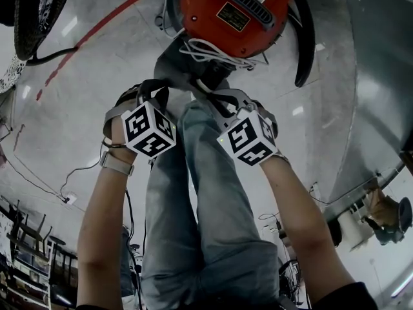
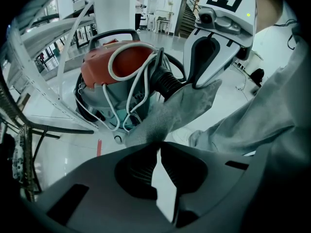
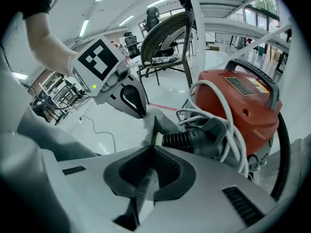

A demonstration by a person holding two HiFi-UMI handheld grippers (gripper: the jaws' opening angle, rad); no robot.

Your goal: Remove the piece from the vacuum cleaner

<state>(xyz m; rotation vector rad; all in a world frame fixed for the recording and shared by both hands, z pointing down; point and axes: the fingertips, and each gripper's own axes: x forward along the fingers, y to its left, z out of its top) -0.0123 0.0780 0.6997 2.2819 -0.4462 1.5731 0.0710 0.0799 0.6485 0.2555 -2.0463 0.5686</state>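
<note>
Pinching the grey cloth piece [image 2: 170, 113] in the fingers of both left gripper [image 2: 160, 144] and right gripper [image 3: 153, 147], tips pressed shut on its fabric at the black hose [image 3: 187, 141] end, beside the red vacuum cleaner [image 3: 238, 106].

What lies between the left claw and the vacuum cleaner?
A grey cloth, pinched in the left claw, runs to the black ribbed hose of the vacuum cleaner; the left gripper view shows it.
</note>
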